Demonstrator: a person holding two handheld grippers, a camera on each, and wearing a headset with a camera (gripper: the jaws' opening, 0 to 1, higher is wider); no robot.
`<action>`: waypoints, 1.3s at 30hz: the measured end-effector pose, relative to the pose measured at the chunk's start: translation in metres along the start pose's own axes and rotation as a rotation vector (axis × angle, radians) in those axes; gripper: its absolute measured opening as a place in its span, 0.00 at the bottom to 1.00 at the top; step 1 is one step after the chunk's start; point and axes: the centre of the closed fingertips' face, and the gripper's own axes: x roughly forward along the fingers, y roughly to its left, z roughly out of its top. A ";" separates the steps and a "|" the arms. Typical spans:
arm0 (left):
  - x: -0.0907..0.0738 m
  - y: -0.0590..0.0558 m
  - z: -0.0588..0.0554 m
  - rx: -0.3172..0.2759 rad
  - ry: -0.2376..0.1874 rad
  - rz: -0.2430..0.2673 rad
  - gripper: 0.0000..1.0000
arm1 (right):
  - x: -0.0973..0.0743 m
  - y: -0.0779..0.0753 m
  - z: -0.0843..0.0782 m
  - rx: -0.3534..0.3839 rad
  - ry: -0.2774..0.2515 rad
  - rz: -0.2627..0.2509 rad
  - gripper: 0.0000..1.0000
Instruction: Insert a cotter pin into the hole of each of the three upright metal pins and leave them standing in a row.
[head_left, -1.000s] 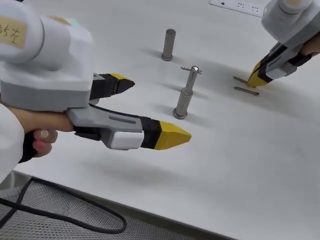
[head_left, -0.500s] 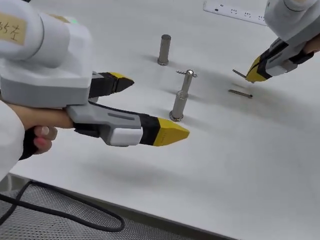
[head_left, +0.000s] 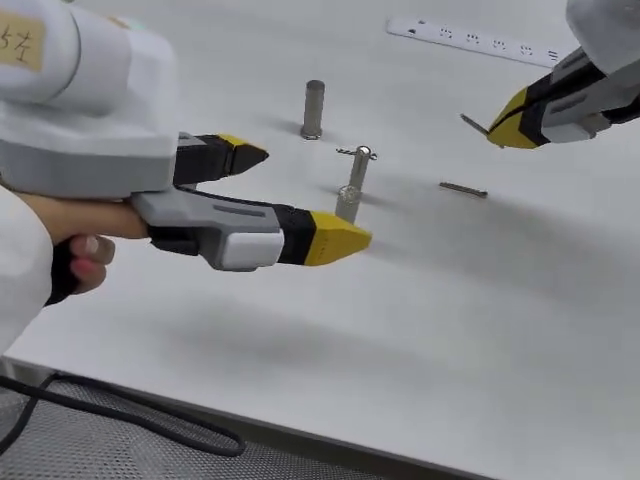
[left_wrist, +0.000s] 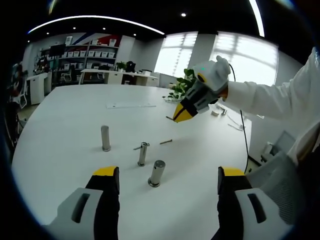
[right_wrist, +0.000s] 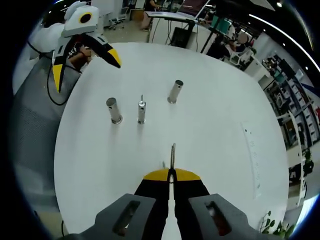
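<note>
Tan paper sticker (head_left: 22, 47) on white rounded housing of left gripper (head_left: 312, 197), top-left corner of head view: dark handwritten marks, approx. "5" plus one more char., maybe "7" or a CJK stroke. Left part cut by frame edge, so can't be read in full. Long white power strip (head_left: 480, 42) at far side of table: dark specks along it, too small to tell if print.

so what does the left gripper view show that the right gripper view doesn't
Left gripper view: the right gripper from outside, above the table, and the inserted cotter pin seen crosswise. Right gripper view: the left gripper with jaws apart, and the held cotter pin end-on. Both: three upright metal pins.
</note>
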 end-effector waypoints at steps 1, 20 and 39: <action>0.001 -0.002 0.003 0.000 -0.003 0.002 0.78 | -0.002 0.001 0.001 -0.001 -0.007 -0.004 0.00; 0.014 0.001 0.043 -0.047 -0.089 0.004 0.51 | -0.019 0.027 0.039 -0.058 -0.166 -0.134 0.00; 0.050 -0.035 0.049 -0.197 -0.068 -0.138 0.27 | -0.022 0.052 0.049 -0.212 -0.173 -0.217 0.00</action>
